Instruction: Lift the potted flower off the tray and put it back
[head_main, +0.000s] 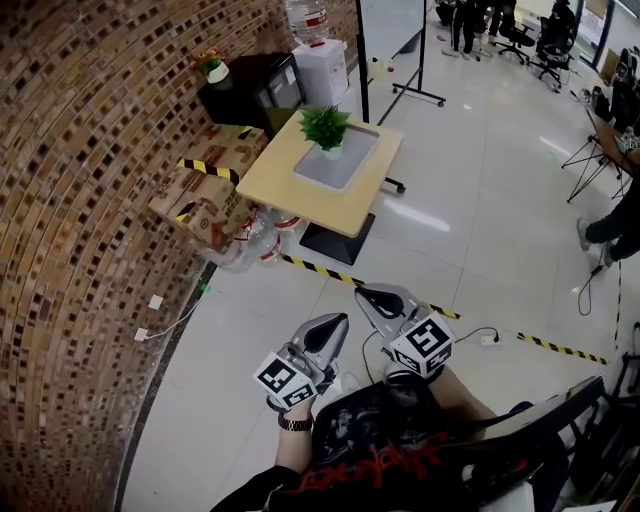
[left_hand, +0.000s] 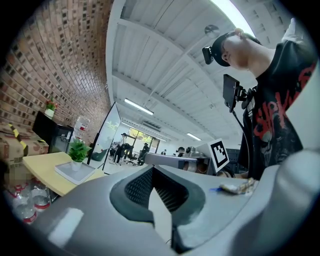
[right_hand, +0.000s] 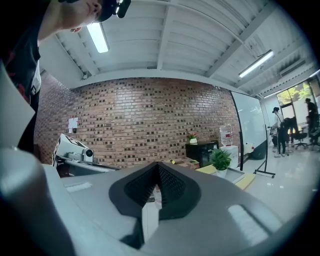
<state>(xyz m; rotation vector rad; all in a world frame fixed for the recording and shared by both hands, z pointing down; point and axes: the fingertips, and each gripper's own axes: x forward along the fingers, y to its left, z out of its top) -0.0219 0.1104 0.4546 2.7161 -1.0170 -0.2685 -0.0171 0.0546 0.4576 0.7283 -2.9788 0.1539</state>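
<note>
- Standing well back: potted flower (head_main: 325, 128) sits on tray (head_main: 352, 166) at 12 o'clock.
- Your left gripper (head_main: 336, 322) and right gripper (head_main: 366, 294) are closed, empty.
- Step in, open jaws early, take the pot low.

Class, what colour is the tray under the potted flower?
Grey; the tray shows best in the head view.
</note>
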